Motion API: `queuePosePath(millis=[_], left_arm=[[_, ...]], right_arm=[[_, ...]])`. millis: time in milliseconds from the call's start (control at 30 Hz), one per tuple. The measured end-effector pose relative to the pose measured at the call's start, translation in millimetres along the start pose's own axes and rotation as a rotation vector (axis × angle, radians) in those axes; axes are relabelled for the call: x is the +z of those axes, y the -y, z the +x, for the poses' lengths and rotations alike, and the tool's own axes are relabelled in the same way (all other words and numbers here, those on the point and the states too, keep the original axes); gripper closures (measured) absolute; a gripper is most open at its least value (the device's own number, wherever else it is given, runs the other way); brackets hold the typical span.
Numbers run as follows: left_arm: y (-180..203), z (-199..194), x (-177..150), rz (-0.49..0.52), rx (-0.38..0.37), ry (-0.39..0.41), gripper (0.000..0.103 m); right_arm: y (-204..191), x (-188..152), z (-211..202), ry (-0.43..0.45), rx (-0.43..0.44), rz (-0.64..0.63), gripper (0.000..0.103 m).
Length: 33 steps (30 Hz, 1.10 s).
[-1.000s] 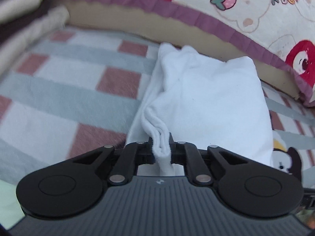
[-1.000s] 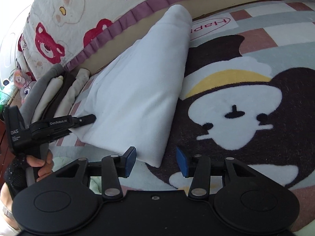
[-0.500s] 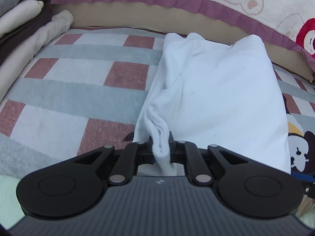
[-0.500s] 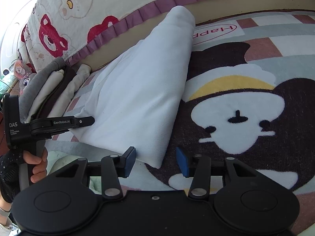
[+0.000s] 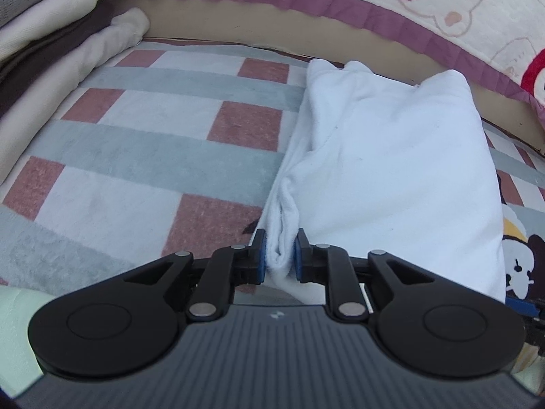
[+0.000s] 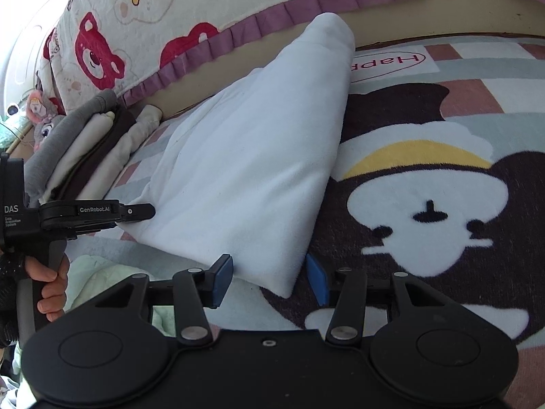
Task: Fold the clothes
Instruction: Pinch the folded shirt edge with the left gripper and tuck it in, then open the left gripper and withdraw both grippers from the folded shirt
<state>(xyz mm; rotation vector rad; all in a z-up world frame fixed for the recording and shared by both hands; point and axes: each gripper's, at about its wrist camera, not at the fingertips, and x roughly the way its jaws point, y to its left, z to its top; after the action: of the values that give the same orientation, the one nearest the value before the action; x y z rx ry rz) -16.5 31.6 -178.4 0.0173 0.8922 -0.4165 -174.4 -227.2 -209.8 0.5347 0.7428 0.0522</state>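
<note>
Lying straight ahead of both grippers, the white garment [image 5: 391, 177] is being handled as a long folded bundle on the checked blanket [image 5: 143, 156], its far end touching the bed's tan edge [image 5: 238, 27]. 1 bunched corner of it is being pinched between the blue pads of the left gripper [image 5: 280, 260], whose jaws are pressed in on the cloth. The right gripper [image 6: 269, 277] is being held with its jaws spread, the near corner of the garment sitting between the 2 pads without being touched by either. The step in hand is judged to be a further fold, with the second corner not yet gripped. Closing the right jaws on that corner is being called for next, so that both near corners can be carried forward toward the far end. Off to the left gripper's left, a stack of folded clothes [image 6: 88, 146] is being kept.
</note>
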Motion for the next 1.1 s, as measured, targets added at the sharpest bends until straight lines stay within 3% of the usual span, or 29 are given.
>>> queuePosePath(millis=[33,100,267,533,700,833,867,933,1000,1100], left_arm=[[0.0,-1.1,-0.3,0.007,0.024,-0.001,0.081],[-1.0,-3.6,-1.8,0.022,0.071,-0.001,0.067],[-15.1,-13.4,3.1,-0.029,0.059,-0.020,0.067],[-16.8,-38.2,6.1,0.013,0.068,-0.002,0.067],[-24.1,-59.2,0.7,0.075,-0.010,-0.027,0.067],[-26.3,-96.0,21.4,0.127,-0.109,-0.014,0.067],[-26.9,-109.4,29.5,0.128,-0.139,0.000,0.066],[-28.5,-142.3,50.6,0.137,-0.215,0.045,0.056],[-28.2,-172.8,75.2,0.172,-0.266,0.066,0.051],[-20.1,-205.1,108.8,0.304,-0.251,0.077,0.050]], right_arm=[[0.5,-0.1,0.0,0.000,0.001,0.001,0.050],[0.5,-0.2,0.0,-0.001,0.001,-0.004,0.050],[-3.5,-1.6,1.3,0.003,-0.010,-0.036,0.049],[-5.8,-3.2,-1.0,-0.007,-0.022,-0.053,0.049],[-28.6,-9.6,-9.1,-0.081,-0.139,-0.117,0.049],[-66.8,29.6,-30.3,-0.099,-0.036,-0.090,0.049],[-78.8,44.6,-38.2,-0.095,0.032,-0.070,0.049],[-111.1,85.1,-53.7,-0.096,0.113,-0.086,0.049],[-146.4,130.6,-62.5,-0.135,0.074,-0.148,0.048],[-192.8,196.9,-70.0,-0.223,-0.059,-0.261,0.048]])
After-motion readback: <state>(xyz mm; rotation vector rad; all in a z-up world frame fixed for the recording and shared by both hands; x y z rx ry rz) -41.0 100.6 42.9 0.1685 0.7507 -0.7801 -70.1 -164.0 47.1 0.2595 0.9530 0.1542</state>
